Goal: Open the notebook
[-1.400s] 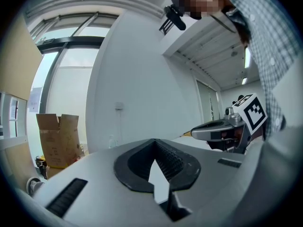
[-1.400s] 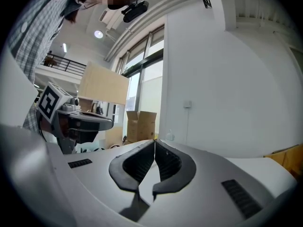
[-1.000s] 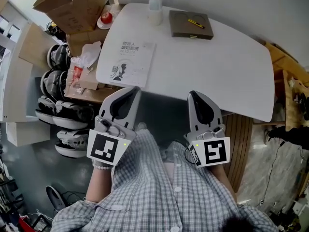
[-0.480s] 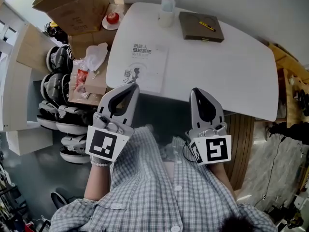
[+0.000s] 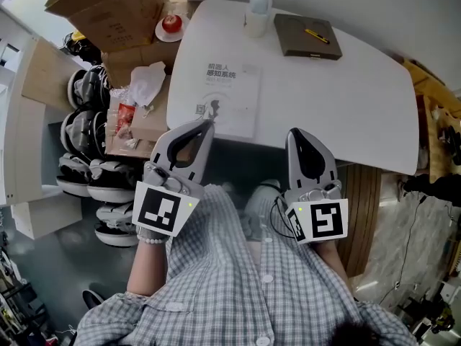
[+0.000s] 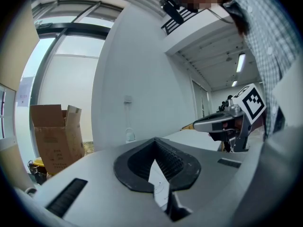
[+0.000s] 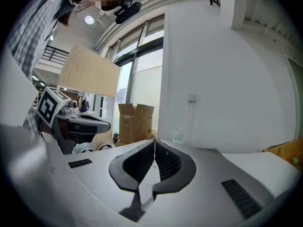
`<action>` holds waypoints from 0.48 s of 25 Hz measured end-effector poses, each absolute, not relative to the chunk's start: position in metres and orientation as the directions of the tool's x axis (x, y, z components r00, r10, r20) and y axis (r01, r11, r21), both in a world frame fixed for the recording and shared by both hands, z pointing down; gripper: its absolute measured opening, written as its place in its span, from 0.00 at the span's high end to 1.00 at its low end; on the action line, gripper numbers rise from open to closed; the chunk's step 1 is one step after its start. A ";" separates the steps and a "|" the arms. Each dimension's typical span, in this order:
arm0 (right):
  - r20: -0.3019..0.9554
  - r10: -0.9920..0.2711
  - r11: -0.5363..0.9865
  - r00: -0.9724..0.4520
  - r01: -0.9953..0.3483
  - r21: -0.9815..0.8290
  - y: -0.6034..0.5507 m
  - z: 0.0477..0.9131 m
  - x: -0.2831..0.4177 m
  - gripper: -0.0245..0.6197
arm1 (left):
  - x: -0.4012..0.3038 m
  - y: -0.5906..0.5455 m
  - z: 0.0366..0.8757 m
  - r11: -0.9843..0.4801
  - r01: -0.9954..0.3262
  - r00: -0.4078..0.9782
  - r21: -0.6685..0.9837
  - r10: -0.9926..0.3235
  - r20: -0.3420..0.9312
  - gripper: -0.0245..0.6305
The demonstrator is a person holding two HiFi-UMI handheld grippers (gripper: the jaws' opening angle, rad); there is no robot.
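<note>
Notebook (image 5: 297,47), which I take to be the closed brown cover with a yellow pen (image 5: 317,35) lying on it, sits flat about midway along the far edge of the white table (image 5: 346,107). Its long axis runs roughly along that edge. A pale container (image 5: 257,9) stands just to its left.

Both tongs hang off the near edge, above the person's lap and well apart from the notebook. The left tongs (image 5: 207,124) and the right tongs (image 5: 295,132) are each closed tip to tip with nothing between the jaws, as both gripper views show. Both point toward the far edge.

The notebook lies almost straight ahead of the right tongs, across the full depth of the table, so the right hand is probably the nearer one. A white printed book (image 5: 225,98) at the near left edge lies directly ahead of the left tongs. That book could instead be the one meant.
</note>
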State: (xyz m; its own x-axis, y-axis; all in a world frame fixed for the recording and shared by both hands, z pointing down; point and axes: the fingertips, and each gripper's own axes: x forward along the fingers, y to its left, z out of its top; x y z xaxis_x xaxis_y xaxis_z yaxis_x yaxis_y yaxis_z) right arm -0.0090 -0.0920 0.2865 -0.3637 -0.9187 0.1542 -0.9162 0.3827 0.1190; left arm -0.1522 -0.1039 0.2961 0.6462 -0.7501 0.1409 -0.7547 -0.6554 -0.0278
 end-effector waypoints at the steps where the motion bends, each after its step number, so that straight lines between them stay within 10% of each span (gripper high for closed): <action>1: 0.159 -0.917 0.385 -0.365 -0.915 0.122 -0.093 0.287 -0.012 0.93 | -0.153 -0.104 0.297 -0.657 -0.754 0.648 -0.017 -0.748 0.143 0.95; 12: 0.197 -0.894 0.434 -0.403 -0.889 0.149 -0.114 0.296 -0.017 0.93 | -0.143 -0.117 0.321 -0.679 -0.734 0.658 -0.036 -0.723 0.210 0.95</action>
